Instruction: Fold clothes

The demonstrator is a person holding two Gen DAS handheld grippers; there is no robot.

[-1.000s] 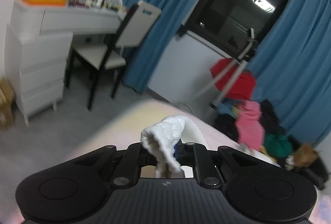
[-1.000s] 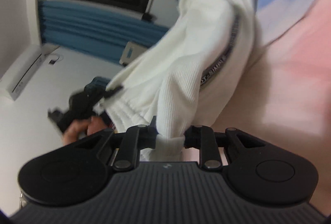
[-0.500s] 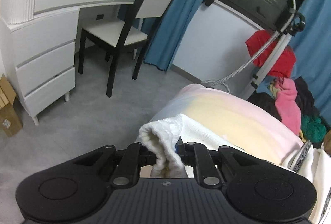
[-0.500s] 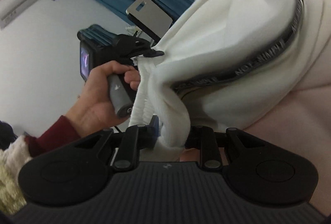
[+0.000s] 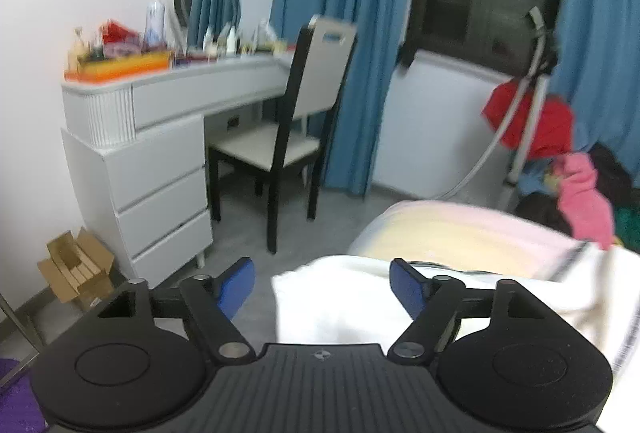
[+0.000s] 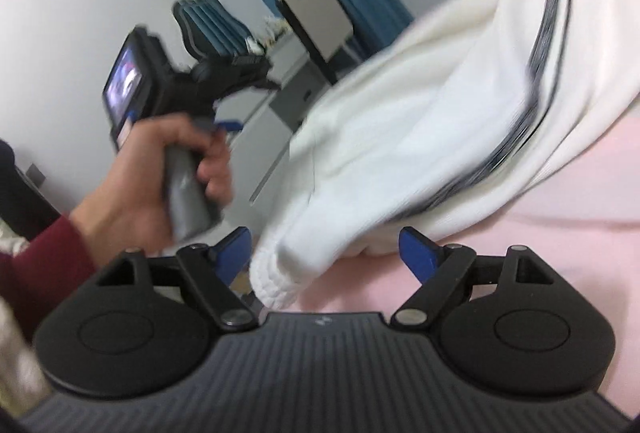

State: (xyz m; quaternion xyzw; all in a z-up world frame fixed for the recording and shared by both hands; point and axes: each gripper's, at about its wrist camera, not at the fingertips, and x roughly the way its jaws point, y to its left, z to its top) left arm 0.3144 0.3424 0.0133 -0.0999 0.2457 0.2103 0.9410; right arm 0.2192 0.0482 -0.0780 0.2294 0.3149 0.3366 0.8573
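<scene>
My left gripper [image 5: 322,287] and right gripper [image 6: 326,253] have both just been opening and now stand released, blue pads clear of the cloth. The white garment [image 6: 420,137] lies between and ahead of both, draped on the pink bed [image 6: 560,245]. My left hand [image 6: 160,169] grips its handle beside the cuff.
</scene>
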